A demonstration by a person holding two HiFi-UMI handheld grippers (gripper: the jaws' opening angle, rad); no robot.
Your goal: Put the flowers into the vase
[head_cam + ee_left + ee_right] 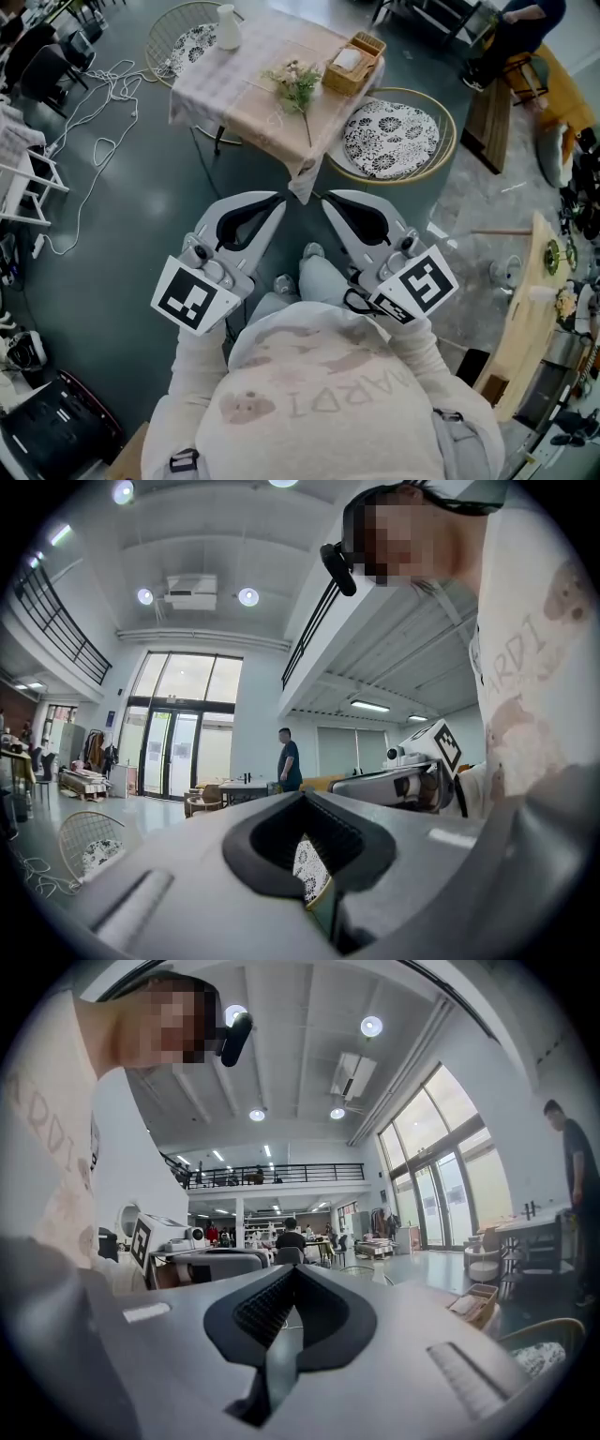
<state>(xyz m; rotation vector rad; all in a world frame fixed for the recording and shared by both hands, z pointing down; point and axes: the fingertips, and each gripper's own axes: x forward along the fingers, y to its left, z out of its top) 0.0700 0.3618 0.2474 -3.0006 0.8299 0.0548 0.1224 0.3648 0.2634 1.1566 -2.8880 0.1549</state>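
Observation:
A small bunch of pale flowers (296,82) with a long stem lies on the cloth-covered table (246,105) ahead of me. The white vase (228,26) stands upright at that table's far left corner. Both grippers are held close to my body, well short of the table. The left gripper (281,200) and the right gripper (326,197) point toward the table edge, jaws together, nothing between them. In the left gripper view its jaws (302,799) are closed and empty. The right gripper view shows the same for the right gripper (292,1267).
A woven basket (352,64) sits on the table right of the flowers. Round wire chairs with patterned cushions stand at the right (389,139) and the far left (187,42). White cables (103,103) trail over the floor at left. A wooden counter (525,309) runs along the right.

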